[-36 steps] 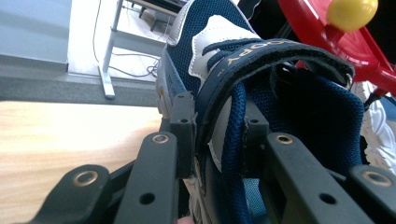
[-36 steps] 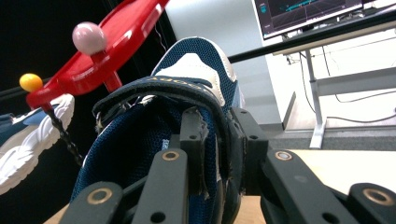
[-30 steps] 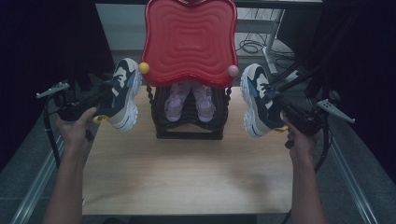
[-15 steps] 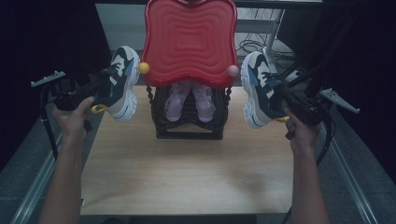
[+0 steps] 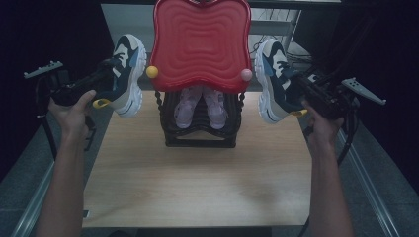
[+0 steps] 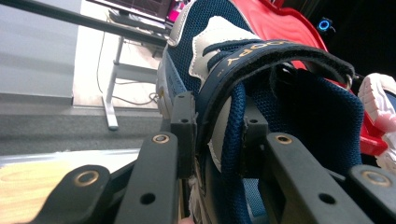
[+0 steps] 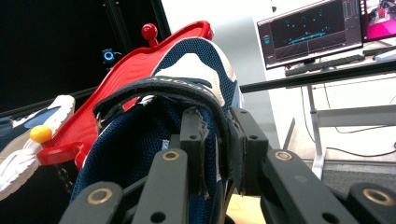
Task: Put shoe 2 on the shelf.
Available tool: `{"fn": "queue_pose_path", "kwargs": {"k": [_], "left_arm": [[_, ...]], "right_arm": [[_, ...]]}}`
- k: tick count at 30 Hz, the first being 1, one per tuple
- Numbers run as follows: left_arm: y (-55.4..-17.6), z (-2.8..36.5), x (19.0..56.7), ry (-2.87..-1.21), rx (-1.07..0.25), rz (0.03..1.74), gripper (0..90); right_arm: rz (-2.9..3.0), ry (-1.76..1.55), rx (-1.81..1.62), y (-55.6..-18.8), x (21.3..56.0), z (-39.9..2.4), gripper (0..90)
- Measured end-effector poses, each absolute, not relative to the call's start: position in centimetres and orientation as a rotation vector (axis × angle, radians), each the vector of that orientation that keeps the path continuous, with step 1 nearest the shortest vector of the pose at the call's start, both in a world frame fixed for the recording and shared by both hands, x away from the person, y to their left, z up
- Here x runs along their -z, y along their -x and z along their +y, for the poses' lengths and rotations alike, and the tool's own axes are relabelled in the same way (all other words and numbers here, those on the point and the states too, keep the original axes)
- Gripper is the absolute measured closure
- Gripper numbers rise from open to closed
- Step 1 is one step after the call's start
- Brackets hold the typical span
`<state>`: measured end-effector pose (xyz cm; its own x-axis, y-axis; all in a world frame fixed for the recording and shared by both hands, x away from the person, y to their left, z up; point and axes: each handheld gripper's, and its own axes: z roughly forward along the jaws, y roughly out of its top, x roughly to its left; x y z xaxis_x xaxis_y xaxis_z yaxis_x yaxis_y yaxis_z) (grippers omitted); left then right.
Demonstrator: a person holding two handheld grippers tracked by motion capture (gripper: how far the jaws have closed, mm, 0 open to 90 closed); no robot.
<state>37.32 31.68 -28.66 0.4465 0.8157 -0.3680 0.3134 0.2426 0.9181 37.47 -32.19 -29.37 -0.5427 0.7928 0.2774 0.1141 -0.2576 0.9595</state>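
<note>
Left gripper (image 5: 106, 74) at left of frame, forearm extended upward, jaws clamped on the left sneaker (image 5: 126, 74) collar. Right gripper (image 5: 296, 86) at right mirrors it, jaws clamped on the right sneaker (image 5: 272, 79). Both shoes hang clear of the table (image 5: 197, 182), flanking the red rack top (image 5: 200, 42).

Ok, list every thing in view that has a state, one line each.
left gripper: shut on left sneaker
left sneaker: held off the table, strap fastened
right gripper: shut on right sneaker
right sneaker: held off the table
pink shoes: sitting in the black rack
red tray: atop the rack
</note>
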Motion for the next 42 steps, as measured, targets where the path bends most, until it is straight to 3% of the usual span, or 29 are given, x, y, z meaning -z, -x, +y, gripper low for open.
{"fn": "queue_pose_path", "kwargs": {"k": [42], "left_arm": [[-38.2, 28.8, 21.3, -1.322, -0.516, 1.018, 73.8]], "right_arm": [[1.491, -1.050, -1.934, -39.1, 21.6, -29.6, 76.4]]}}
